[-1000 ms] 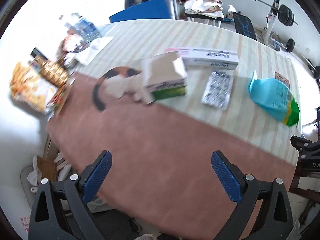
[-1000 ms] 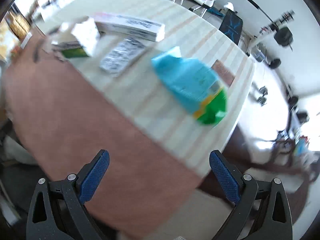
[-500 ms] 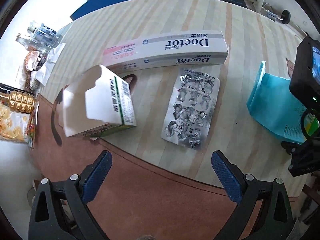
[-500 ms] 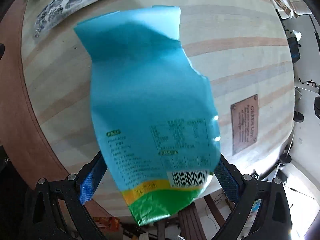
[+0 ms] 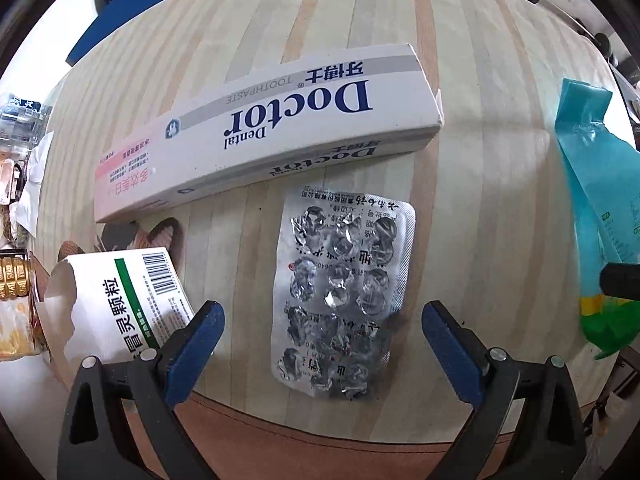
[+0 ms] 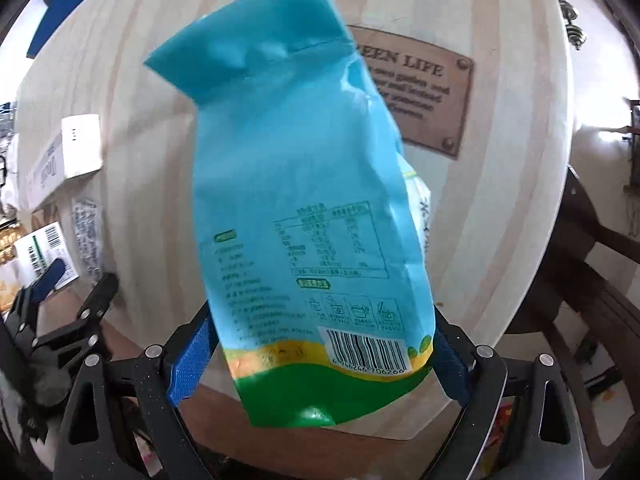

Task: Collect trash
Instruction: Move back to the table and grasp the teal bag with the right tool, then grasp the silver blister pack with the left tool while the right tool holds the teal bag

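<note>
My left gripper (image 5: 322, 312) hangs open, pointing straight down over a silver, emptied blister pack (image 5: 344, 292), its blue pads either side of the pack's lower half and clear of it. A white "Doctor" toothpaste box (image 5: 260, 136) lies just beyond. A torn white-and-green medicine box (image 5: 124, 304) sits by the left pad. My right gripper (image 6: 320, 320) straddles the lower end of a puffy blue-and-green snack bag (image 6: 304, 200); its jaws are closing and the bag fills the gap. The same bag (image 5: 596, 216) shows at the left wrist view's right edge.
The striped wooden table (image 5: 360, 20) has a brown band along its near edge (image 5: 320, 440). A brown "Green Life" plaque (image 6: 424, 92) lies beside the bag. A gold-capped bottle (image 5: 16, 280) and snacks crowd the left edge. A dark wooden chair (image 6: 592, 280) stands past the right edge.
Both grippers have dropped close to the table. The left one moved from the brown band to above the blister pack. The right one came down over the bag and its jaws narrowed.
</note>
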`<state>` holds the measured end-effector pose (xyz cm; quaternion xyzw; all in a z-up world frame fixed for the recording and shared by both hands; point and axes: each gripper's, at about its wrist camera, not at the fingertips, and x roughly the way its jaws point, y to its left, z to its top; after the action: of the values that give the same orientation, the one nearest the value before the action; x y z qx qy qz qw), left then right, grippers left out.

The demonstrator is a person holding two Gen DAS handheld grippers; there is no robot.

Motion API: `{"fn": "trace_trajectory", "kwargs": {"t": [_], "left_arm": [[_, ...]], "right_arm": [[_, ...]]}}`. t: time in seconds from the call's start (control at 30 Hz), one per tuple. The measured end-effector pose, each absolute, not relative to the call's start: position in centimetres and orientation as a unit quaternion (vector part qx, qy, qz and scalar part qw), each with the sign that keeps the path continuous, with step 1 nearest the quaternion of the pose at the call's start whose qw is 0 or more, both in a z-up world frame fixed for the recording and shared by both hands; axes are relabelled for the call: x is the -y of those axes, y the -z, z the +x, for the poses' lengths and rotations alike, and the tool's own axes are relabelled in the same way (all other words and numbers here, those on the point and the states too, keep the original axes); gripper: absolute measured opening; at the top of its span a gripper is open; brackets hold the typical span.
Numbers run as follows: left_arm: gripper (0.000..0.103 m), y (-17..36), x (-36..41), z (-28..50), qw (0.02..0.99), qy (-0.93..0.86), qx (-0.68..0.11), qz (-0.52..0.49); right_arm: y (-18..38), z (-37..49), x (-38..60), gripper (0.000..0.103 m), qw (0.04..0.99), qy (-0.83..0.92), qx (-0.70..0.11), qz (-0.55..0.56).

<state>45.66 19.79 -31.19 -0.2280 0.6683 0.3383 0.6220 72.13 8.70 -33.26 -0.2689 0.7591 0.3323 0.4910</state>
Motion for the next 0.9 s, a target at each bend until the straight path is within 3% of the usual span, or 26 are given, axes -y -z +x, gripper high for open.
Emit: {"fn": "trace_trajectory", "kwargs": {"t": [0.03, 0.07, 0.13, 0.2, 0.5, 0.63, 0.9], "left_arm": [[0.1, 31.2, -19.9, 45.8, 0.625, -0.338, -0.666, -0.229], [0.086, 31.1, -19.9, 45.7, 0.628, -0.338, -0.663, -0.227], [0.071, 31.0, -20.1, 45.7, 0.638, -0.324, -0.654, -0.246], [0.063, 30.7, -20.2, 45.3, 0.643, -0.315, -0.646, -0.266], [0.062, 31.1, -20.2, 42.2, 0.603, -0.345, -0.638, -0.333], [0.063, 31.5, -20.4, 41.0, 0.583, -0.358, -0.628, -0.37], [0.064, 32.6, -21.6, 41.8, 0.596, -0.343, -0.64, -0.343]], "right_arm": [[32.4, 72.2, -8.8, 0.103, 0.509, -0.34, -0.742, -0.272], [31.7, 72.1, -8.9, 0.103, 0.525, -0.346, -0.726, -0.28], [30.4, 71.7, -9.4, 0.103, 0.55, -0.355, -0.695, -0.298], [30.2, 71.5, -10.0, 0.103, 0.55, -0.361, -0.685, -0.313], [30.5, 69.7, -13.5, 0.103, 0.582, -0.366, -0.637, -0.35], [31.7, 69.7, -11.5, 0.088, 0.557, -0.34, -0.701, -0.288], [31.6, 64.7, -13.5, 0.089, 0.568, -0.329, -0.67, -0.347]]}}
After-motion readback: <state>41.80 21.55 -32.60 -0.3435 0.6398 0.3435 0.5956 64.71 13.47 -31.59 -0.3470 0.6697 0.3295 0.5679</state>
